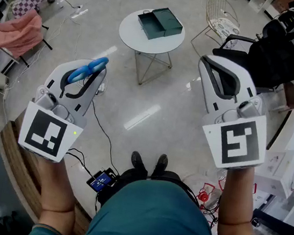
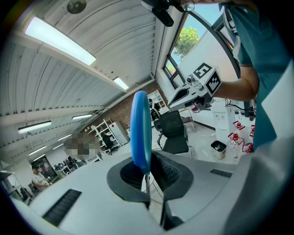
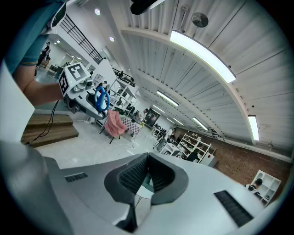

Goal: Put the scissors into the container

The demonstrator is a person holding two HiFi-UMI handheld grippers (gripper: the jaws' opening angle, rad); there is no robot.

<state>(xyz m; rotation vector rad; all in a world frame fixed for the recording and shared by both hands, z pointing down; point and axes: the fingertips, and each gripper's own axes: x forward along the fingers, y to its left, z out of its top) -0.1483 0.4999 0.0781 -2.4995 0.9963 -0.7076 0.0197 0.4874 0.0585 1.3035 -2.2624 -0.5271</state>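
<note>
Standing person seen from above, a gripper in each hand, both raised over a pale, glossy floor (image 1: 154, 107).

Left gripper (image 1: 95, 77): its jaws are closed on the scissors (image 1: 88, 68). The left gripper view shows the blue handle standing edge-on above the dark pads, with a thin strip of metal blade pinched between them. The scissors are thus in the air at the person's left, well apart from the container.

Right gripper (image 1: 214, 70): its jaws are pressed together at the tips. The right gripper view shows nothing between the pads.

Container (image 1: 160, 23): a dark green box lying open on the round white table (image 1: 141, 42), ahead of the person and between the lines of the two grippers.

Surroundings: a wire chair (image 1: 222, 17) stands to the right of the table. A black office chair (image 1: 272, 58) stands just beyond the right gripper. A pink cloth (image 1: 18, 35) is draped over a stand at the far left. A black cable (image 1: 101, 135) trails across the floor below the left gripper.
</note>
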